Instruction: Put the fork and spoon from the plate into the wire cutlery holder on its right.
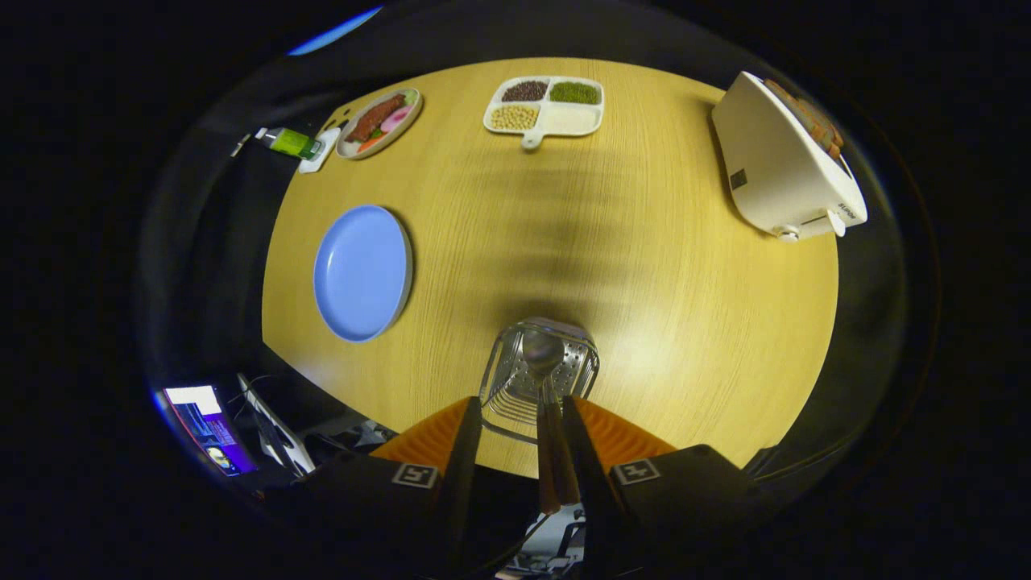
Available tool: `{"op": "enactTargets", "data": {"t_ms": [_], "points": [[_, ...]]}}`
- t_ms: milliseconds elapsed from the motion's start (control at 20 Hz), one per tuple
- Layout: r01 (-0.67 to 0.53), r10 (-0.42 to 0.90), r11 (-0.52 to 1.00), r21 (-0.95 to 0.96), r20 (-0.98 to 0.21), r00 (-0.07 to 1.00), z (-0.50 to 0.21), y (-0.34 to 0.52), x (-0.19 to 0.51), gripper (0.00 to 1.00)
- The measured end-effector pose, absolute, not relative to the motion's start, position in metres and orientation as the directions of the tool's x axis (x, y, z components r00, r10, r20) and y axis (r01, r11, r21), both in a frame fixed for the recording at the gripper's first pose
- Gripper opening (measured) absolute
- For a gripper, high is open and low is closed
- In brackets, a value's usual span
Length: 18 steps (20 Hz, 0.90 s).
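Note:
The wire cutlery holder [586, 364] stands on the wooden table just ahead of my fingertips. A spoon [544, 351] rests in it bowl-end first, and its brown handle [556, 471] runs back between my fingers, close against the right finger [581, 435]. The left finger [465, 439] stands well clear of the handle. My gripper [522, 403] is open, looking down from above the holder. The blue plate [362, 272] lies to the left of the holder with nothing on it. I cannot make out a fork.
A white toaster [785, 165] with bread in it sits at the far right. A divided white dish of beans [546, 105] and a plate of food [378, 122] stand at the far edge, with a green bottle [291, 142] beside them. The table's near edge runs under my fingers.

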<state>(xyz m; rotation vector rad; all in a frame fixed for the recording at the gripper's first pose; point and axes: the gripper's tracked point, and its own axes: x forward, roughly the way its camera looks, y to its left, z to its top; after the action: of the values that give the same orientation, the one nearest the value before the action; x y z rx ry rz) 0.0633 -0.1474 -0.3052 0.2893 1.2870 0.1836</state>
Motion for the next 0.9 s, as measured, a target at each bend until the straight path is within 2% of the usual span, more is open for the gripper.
{"op": "enactTargets", "data": {"t_ms": [100,200,300,500,900], "points": [[0.032,0.248,0.958,0.287,-0.874,0.417,-0.282,-0.152,0.070,0.91],[0.062,0.200,0.958,0.279,-0.811,0.549,-0.255,-0.157,0.074,0.98],[0.086,0.156,0.957,0.278,-0.739,0.655,-0.224,-0.162,0.077,1.00],[0.098,0.060,0.969,0.229,-0.596,0.801,-0.162,-0.171,0.072,1.00],[0.138,-0.057,0.963,0.232,-0.323,0.945,-0.053,-0.167,0.041,0.99]]}}
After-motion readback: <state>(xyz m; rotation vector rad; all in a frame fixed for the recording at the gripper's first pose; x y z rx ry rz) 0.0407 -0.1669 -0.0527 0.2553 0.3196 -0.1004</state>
